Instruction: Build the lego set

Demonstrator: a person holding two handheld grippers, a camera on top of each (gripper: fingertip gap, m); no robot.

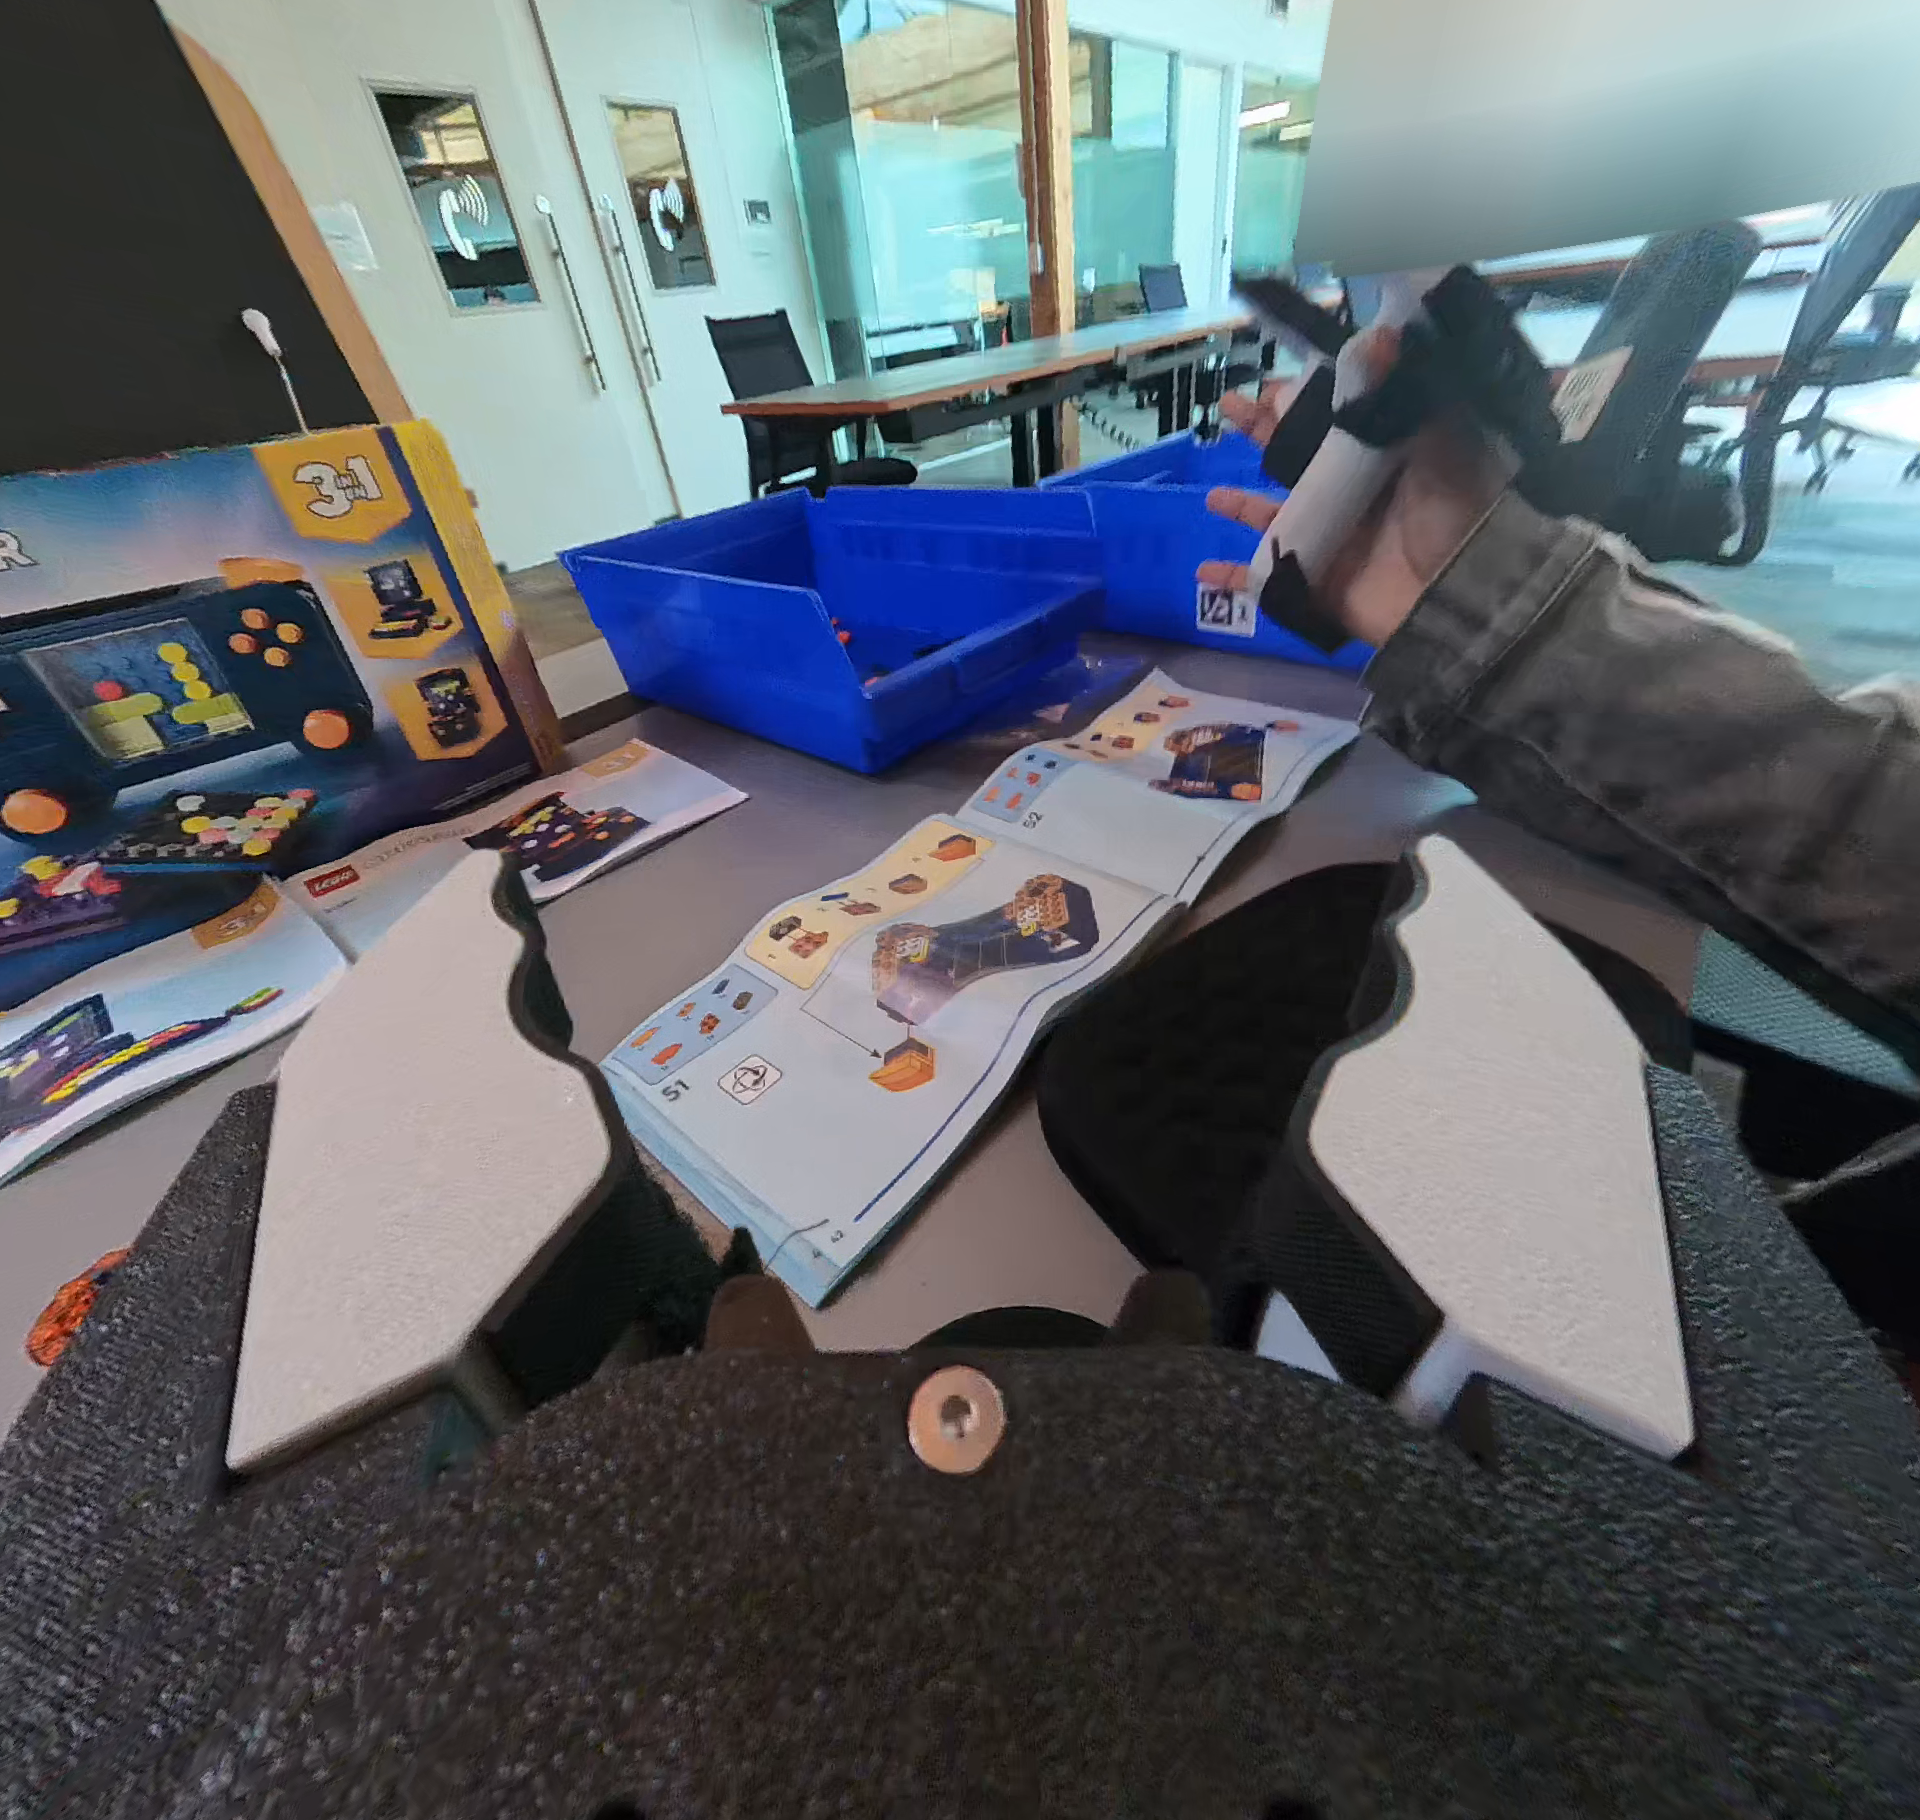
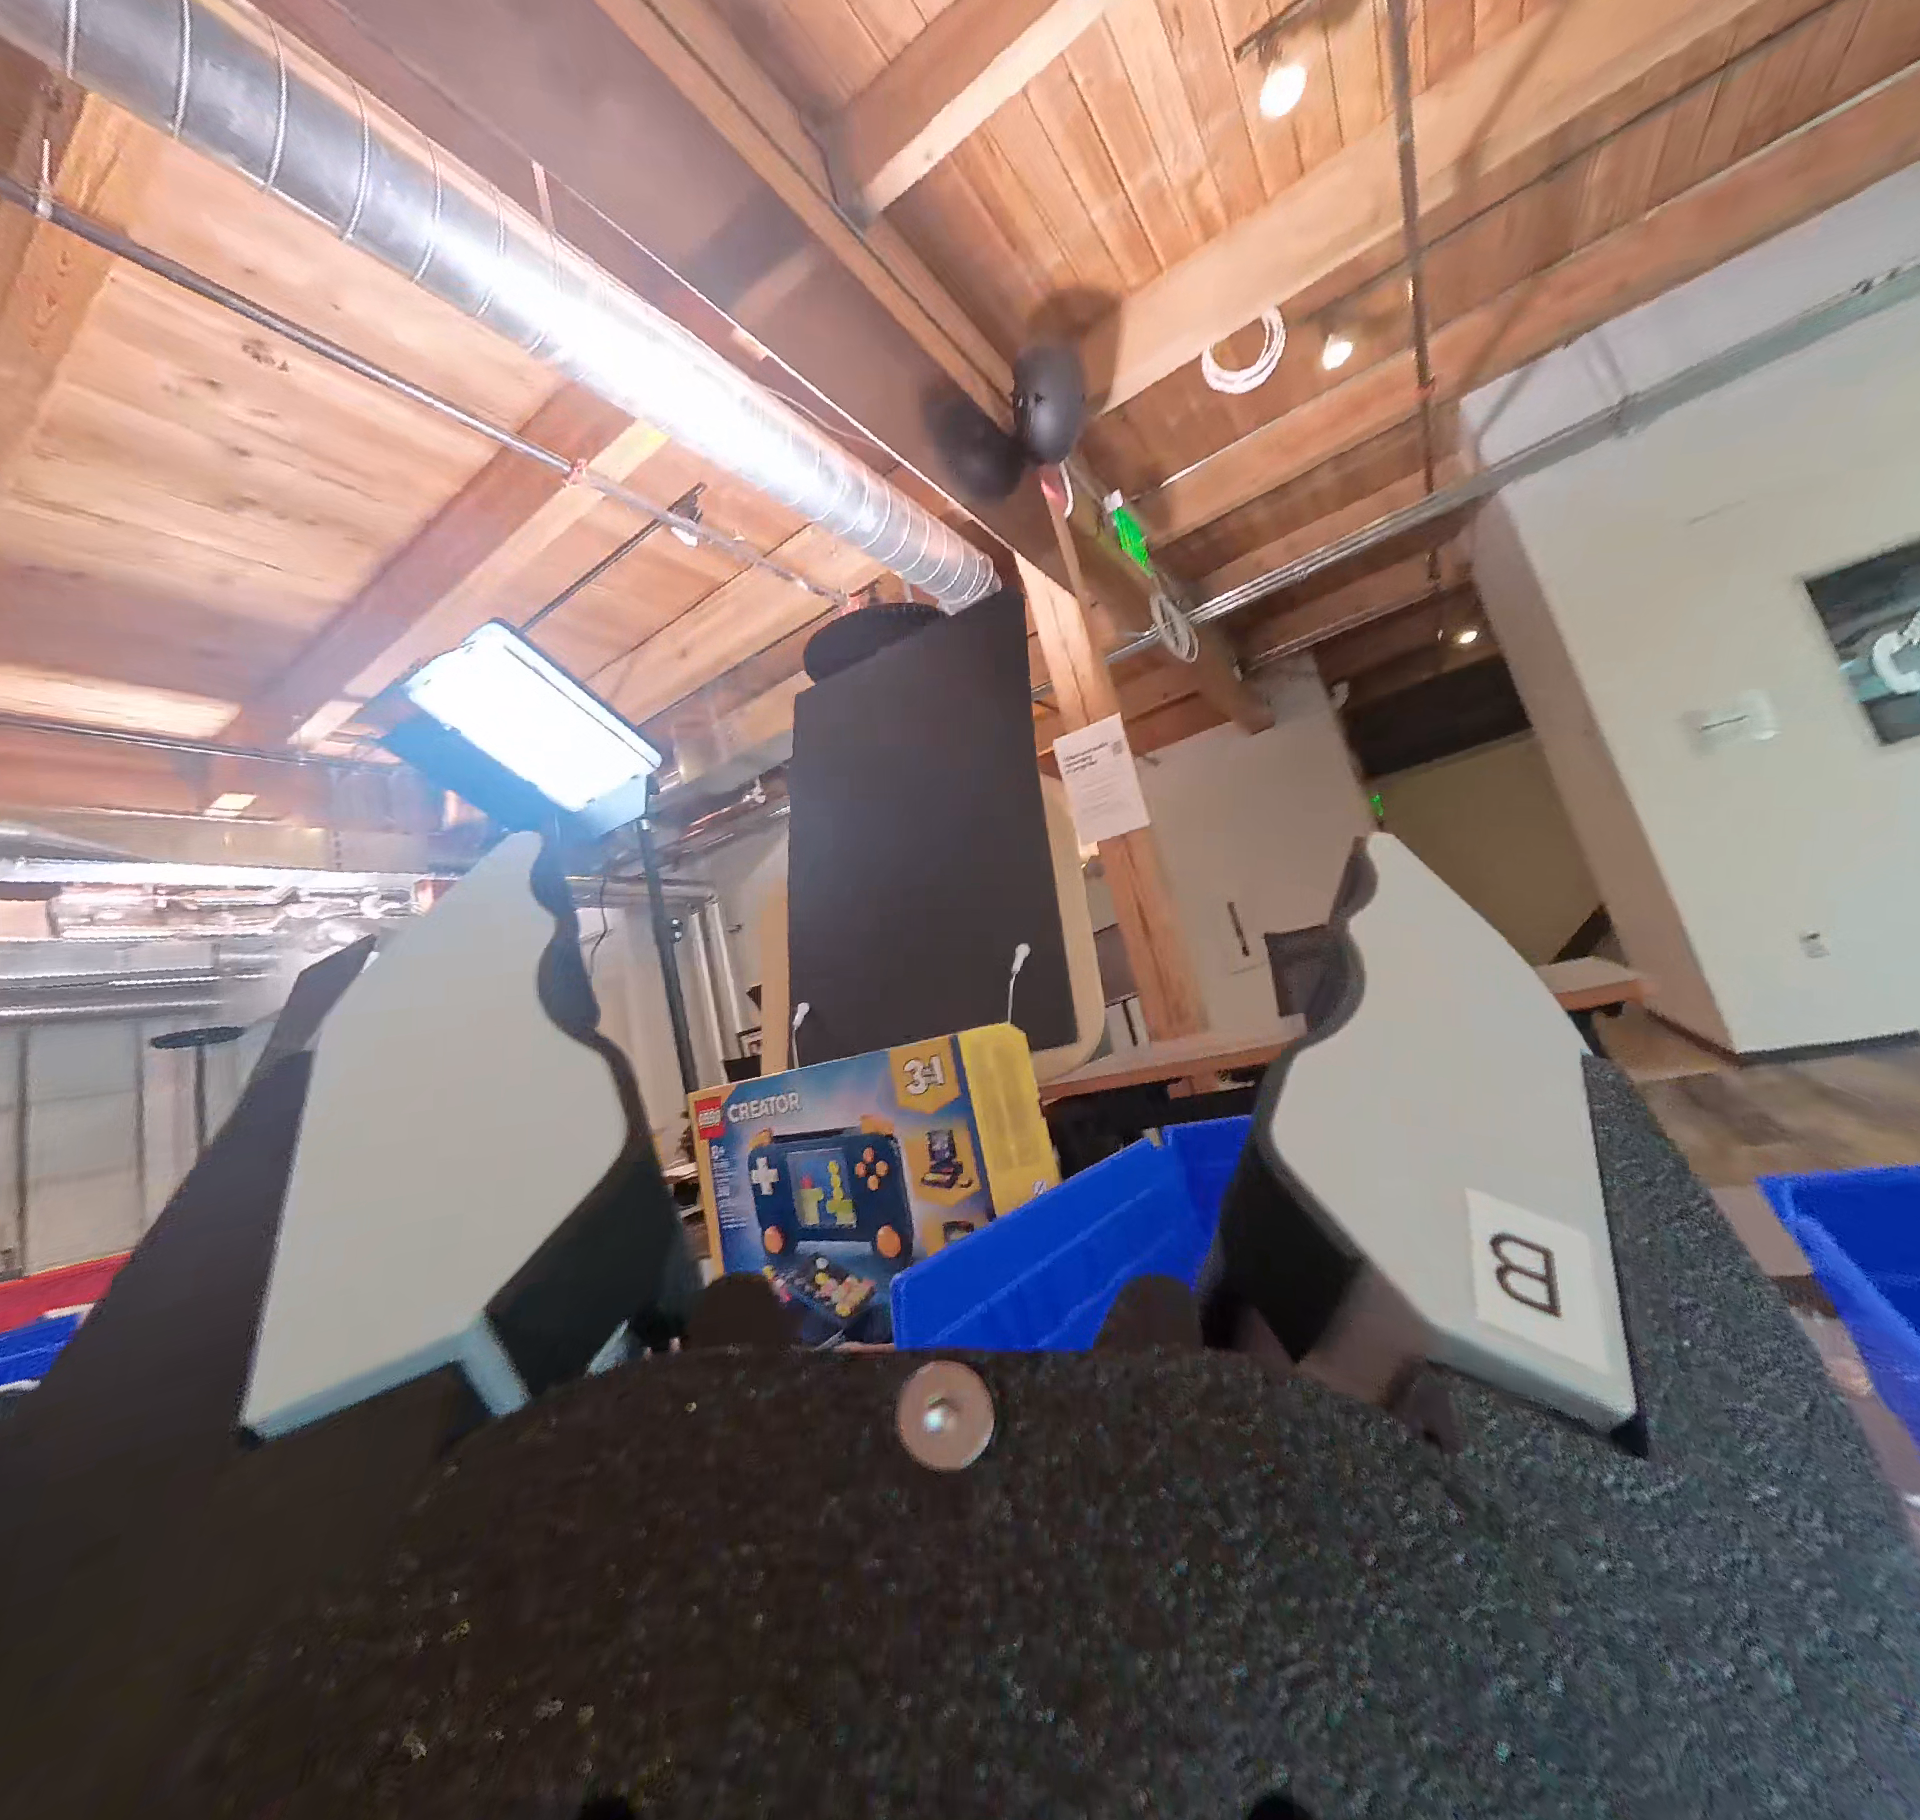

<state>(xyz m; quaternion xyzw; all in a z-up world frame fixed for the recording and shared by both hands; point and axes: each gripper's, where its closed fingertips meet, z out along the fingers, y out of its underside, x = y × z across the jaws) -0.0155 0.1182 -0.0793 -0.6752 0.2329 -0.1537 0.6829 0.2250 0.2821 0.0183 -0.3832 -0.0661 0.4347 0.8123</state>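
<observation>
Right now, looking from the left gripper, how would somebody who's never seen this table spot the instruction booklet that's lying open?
Start at the big blue plastic bin in the middle of the grey table. Just in front of it lies the open paper instruction booklet, stretching toward the left gripper. Unlike the two closed booklets beside the toy box, its pages are spread out.

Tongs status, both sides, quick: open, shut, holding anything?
Left tongs: wide open, holding nothing, above the open booklet on the table.
Right tongs: wide open, holding nothing, raised and tilted up toward the ceiling.
</observation>
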